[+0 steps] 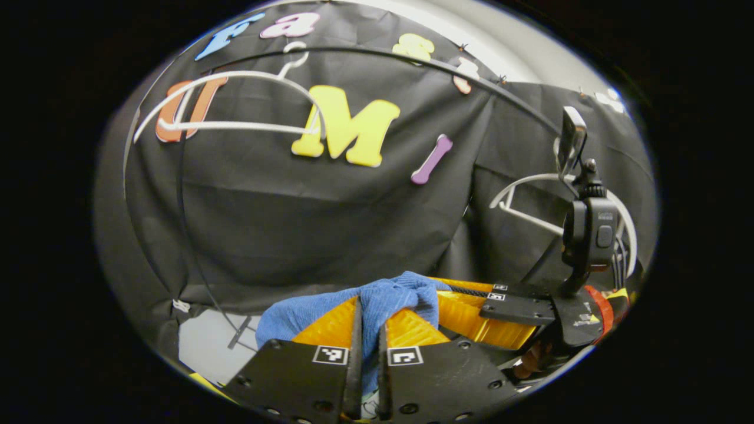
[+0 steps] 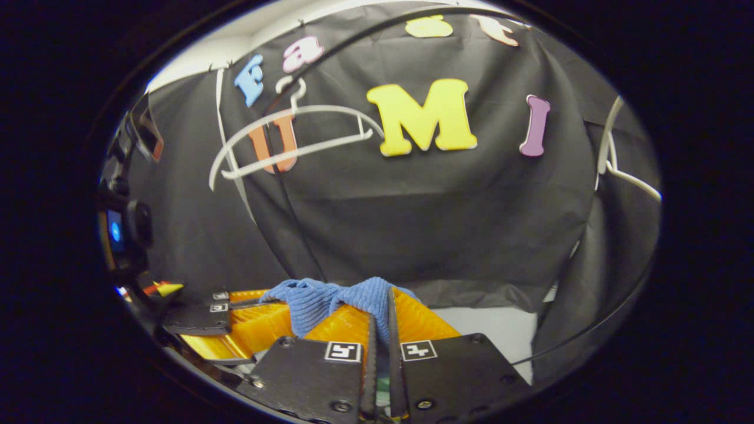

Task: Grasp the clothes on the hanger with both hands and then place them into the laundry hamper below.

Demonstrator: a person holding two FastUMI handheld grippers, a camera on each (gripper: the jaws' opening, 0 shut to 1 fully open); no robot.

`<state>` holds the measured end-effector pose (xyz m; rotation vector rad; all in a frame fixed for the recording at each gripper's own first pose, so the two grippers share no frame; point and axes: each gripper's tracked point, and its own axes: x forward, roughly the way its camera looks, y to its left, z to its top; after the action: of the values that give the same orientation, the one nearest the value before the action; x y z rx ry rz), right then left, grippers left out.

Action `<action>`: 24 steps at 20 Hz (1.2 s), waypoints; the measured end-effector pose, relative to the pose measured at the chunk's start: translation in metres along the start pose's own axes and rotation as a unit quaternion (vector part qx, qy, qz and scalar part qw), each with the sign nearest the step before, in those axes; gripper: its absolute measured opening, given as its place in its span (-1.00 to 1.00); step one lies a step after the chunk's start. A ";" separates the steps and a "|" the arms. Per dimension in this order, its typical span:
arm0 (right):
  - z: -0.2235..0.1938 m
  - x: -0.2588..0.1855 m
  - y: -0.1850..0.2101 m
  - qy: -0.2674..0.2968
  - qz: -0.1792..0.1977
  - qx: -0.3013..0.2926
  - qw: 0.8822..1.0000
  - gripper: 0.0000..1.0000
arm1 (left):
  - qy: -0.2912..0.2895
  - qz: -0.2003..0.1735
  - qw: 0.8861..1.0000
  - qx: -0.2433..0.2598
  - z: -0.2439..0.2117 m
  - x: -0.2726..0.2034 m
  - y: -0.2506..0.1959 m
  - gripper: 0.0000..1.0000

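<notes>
Between my left gripper's (image 1: 368, 347) nearly closed fingers I pinch the blue cloth (image 1: 330, 309); my right gripper (image 2: 381, 347) pinches it too, below a bare white hanger (image 1: 230, 103).

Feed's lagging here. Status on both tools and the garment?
Left tool shut on blue garment, right tool shut on it too. Garment off white hanger, over orange hamper. Nothing blocking.
</notes>
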<state>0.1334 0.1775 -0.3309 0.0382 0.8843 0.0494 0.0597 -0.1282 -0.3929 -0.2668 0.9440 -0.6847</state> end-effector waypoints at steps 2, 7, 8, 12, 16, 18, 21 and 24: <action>-0.029 0.013 -0.023 0.061 -0.045 -0.042 0.996 -0.52 | 0.056 0.035 0.998 0.004 -0.037 0.013 0.017 -0.36; -0.039 0.017 -0.043 0.083 -0.082 -0.086 0.989 -0.02 | 0.119 0.075 0.990 -0.024 -0.070 0.017 0.037 0.37; -0.038 0.014 -0.043 0.080 -0.074 -0.081 0.991 -0.01 | 0.116 0.079 0.990 -0.022 -0.065 0.015 0.039 0.56; -0.043 -0.010 -0.034 0.052 -0.034 -0.064 0.996 0.05 | 0.098 0.094 0.991 -0.012 -0.050 0.003 0.042 0.77; -0.023 -0.050 -0.018 -0.009 -0.002 -0.069 0.998 0.07 | 0.052 0.120 0.991 0.005 -0.012 -0.044 0.035 0.79; 0.005 -0.076 -0.017 -0.057 -0.003 -0.070 0.996 0.17 | 0.016 0.135 0.991 0.015 0.017 -0.070 0.033 0.80; 0.040 -0.112 -0.007 -0.129 0.014 -0.071 0.989 0.40 | -0.054 0.164 0.984 0.035 0.064 -0.105 0.027 0.84; 0.067 -0.154 0.000 -0.192 0.034 -0.075 0.978 0.75 | -0.121 0.178 0.975 0.051 0.108 -0.142 0.011 0.93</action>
<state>0.0876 0.1671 -0.1695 -0.0627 0.4904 0.1671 0.0963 -0.0368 -0.2433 -0.0811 0.6970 -0.3583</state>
